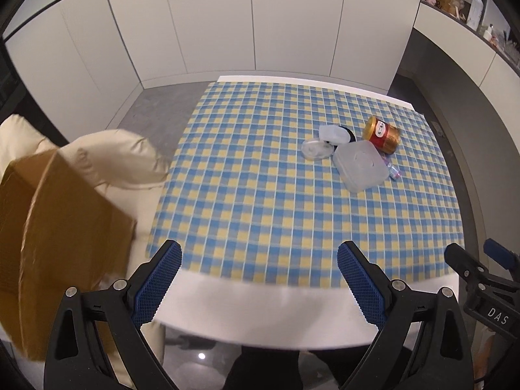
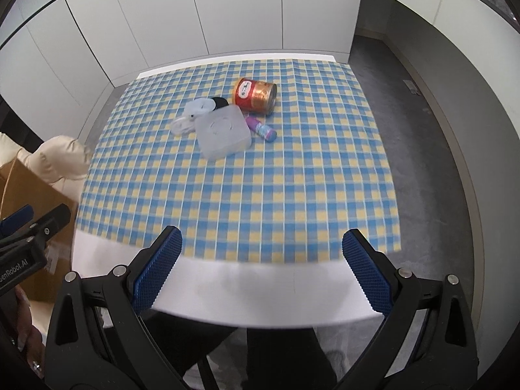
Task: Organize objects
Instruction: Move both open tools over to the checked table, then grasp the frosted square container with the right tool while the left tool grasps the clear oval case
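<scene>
Left wrist view: my left gripper (image 1: 259, 261) hangs over the near edge of the table (image 1: 260, 312), its blue-padded fingers (image 1: 159, 284) spread wide with nothing between them. My right gripper (image 2: 261, 250) is the same, spread and empty above the white strip of table in front of the checked cloth (image 2: 240, 195). In the left view the right gripper also shows at the far right edge.

The things to sort sit in one cluster toward the far side of the cloth, well apart from both grippers. A red and gold tin (image 2: 255, 95) lies on its side. Just in front of it is a frosted plastic box (image 2: 223, 135) with its lid on, touching or nearly touching the tin. A small purple and blue tube (image 2: 261, 128) lies beside the box on its right. On the box's left are a clear round lid (image 2: 182, 125), a pale plastic piece (image 2: 200, 106) and something black (image 2: 219, 102) partly hidden behind them.

Off the table's left side stand a cardboard box (image 1: 55, 227) and a cream cushion (image 1: 110, 156).
</scene>
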